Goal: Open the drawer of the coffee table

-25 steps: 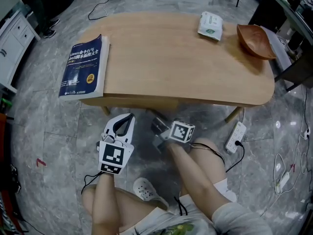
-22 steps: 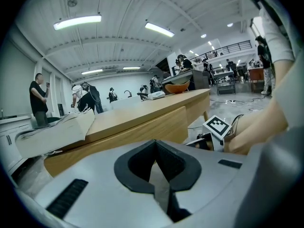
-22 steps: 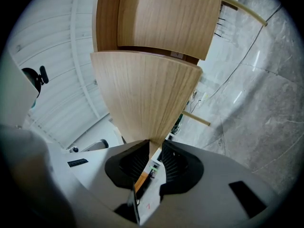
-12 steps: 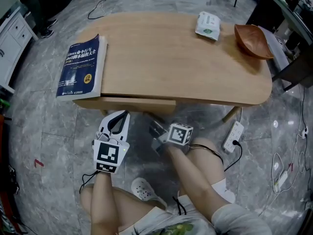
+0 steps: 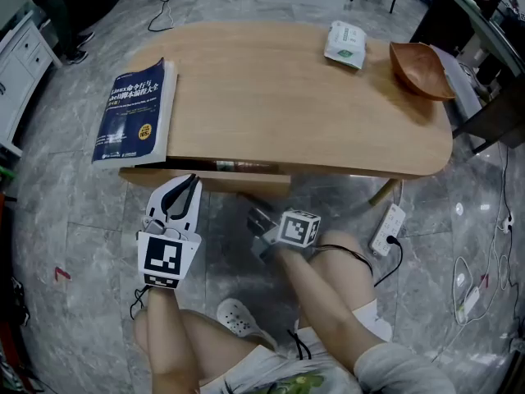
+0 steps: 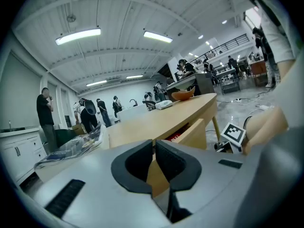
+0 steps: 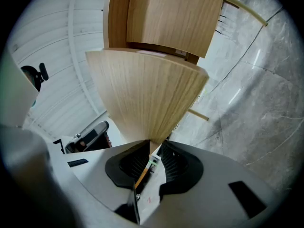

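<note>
The wooden coffee table [image 5: 287, 97] has a drawer [image 5: 238, 183] under its near edge, pulled out a little so a dark slot with something red [image 5: 246, 166] shows. My right gripper [image 5: 256, 216] reaches under the table. In the right gripper view its jaws [image 7: 153, 156] are shut on the edge of the drawer front [image 7: 147, 94]. My left gripper [image 5: 192, 179] is shut on nothing, its tips close to the drawer's left end. In the left gripper view the shut gripper [image 6: 154, 148] points at the protruding drawer [image 6: 199, 132].
On the tabletop lie a blue book [image 5: 135, 113] at the left corner, a tissue pack [image 5: 344, 43] and a wooden bowl [image 5: 418, 56] at the far right. A power strip [image 5: 387, 228] and cables lie on the marble floor. A white slipper [image 5: 238, 317] sits between my knees.
The drawer has slid out from under the tabletop, and a dark gap now shows behind its front. My left gripper has moved left and up toward the table's edge.
</note>
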